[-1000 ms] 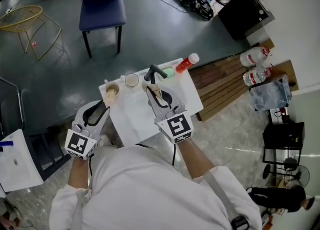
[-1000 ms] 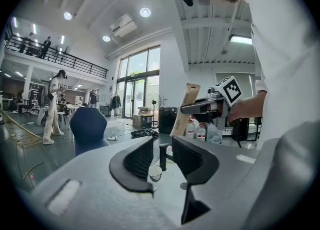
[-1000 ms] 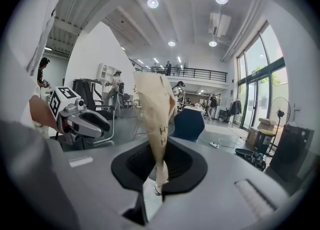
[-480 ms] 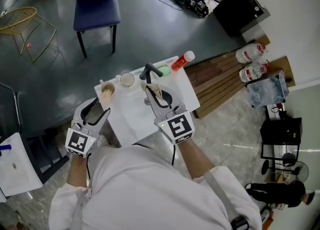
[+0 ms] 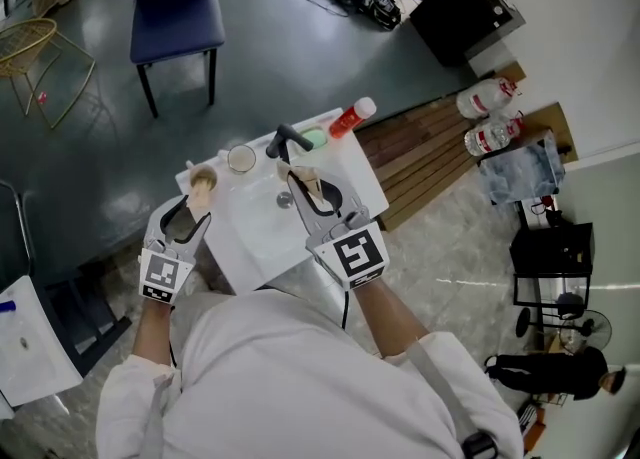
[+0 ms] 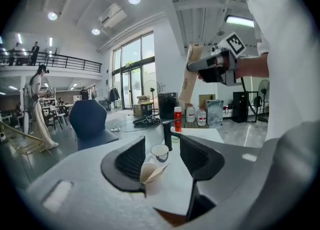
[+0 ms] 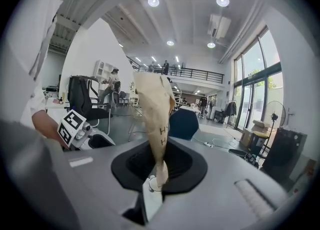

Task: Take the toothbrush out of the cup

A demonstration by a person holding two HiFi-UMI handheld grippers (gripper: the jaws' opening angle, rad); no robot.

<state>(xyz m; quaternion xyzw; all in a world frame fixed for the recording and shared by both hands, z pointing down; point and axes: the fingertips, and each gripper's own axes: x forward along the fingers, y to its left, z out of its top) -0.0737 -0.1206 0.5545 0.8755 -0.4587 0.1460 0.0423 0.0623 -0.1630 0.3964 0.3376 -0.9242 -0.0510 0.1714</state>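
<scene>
My right gripper (image 5: 300, 183) is shut on a toothbrush in a tan paper wrapper (image 7: 157, 124), which it holds upright over the white sink (image 5: 262, 247). The wrapper sticks up between the pads. A tan paper cup (image 5: 203, 180) stands on the sink's left rim; in the left gripper view this cup (image 6: 150, 171) looks creased. My left gripper (image 6: 163, 158) is low at the sink's left edge. Its jaws have just been opening and stand wide, with the cup just ahead of them and no pad touching it.
A small pale cup (image 5: 241, 158), a black faucet (image 5: 285, 139), a green soap (image 5: 314, 138) and a red bottle (image 5: 348, 119) line the sink's far rim. A blue chair (image 5: 175, 7) stands beyond it. Wooden boards (image 5: 430, 152) and water bottles (image 5: 488, 117) lie to the right.
My left gripper's jaws have spread wider and the gripper has sunk a little at the sink's left edge. The right gripper still holds the wrapped toothbrush in the same place.
</scene>
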